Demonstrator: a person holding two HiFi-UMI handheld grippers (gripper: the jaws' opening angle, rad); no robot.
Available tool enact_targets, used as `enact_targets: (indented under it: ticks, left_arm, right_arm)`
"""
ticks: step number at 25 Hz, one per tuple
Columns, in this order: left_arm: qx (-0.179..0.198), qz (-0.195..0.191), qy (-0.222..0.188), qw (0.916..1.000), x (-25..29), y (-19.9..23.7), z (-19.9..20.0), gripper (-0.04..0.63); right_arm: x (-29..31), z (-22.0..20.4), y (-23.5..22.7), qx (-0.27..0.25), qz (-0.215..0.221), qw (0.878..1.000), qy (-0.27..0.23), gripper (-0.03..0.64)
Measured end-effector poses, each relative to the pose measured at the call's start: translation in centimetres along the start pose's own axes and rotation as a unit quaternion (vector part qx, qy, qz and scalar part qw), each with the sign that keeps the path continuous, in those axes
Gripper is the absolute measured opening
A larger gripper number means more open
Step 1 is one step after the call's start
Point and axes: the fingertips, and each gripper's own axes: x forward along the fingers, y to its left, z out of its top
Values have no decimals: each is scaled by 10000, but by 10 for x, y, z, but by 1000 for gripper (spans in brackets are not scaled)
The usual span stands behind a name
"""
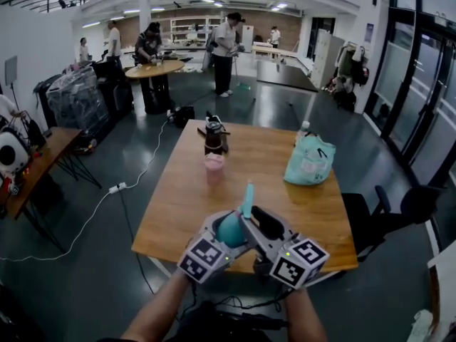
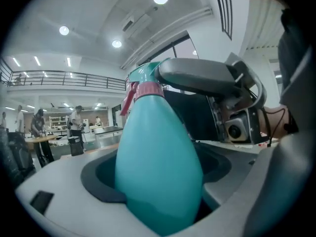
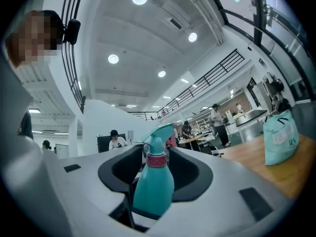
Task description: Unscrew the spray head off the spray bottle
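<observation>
Bottle [image 2: 158, 172], teal with pink collar [image 2: 147, 89], clamped in left gripper [image 1: 226, 232]; right gripper [image 1: 262, 225] wide.

Head view: the left gripper [image 1: 226, 228] and right gripper [image 1: 258, 221] cover most of the spray bottle [image 1: 232, 231]. You see only part of its body and the spray head [image 1: 246, 199]. The bottle's base is hidden in both gripper views. Below the bottle, the picture's edge cuts off your forearms [image 1: 153, 313]. Beyond the bottle, a dark object [image 1: 214, 135] is too small to identify.
</observation>
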Motion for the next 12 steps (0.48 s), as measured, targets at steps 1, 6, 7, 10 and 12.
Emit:
enact_targets:
  ticks: [1,6,7,10,12]
  left_arm:
    - [-8,39,17,10000,1,5,-1,423]
    - [-31,79,40,10000,4,31,-6,423]
    - [-34,81,38,10000,4,36,-7,423]
    - [-80,8,15,10000,2,51,-10,423]
    - [-97,-140,-2,9999,0,56,-14,423]
  right_arm:
    - [5,-1,-2,-37,-50,10000,63,167]
    - [35,-7,-11,-176,-248,9991,311,144]
    - [41,-8,-12,-207,-247,9990,319,133]
    - [57,-11,-14,-324,-242,9983,408,130]
    - [64,-14,-13,-327,-129,9983,473,130]
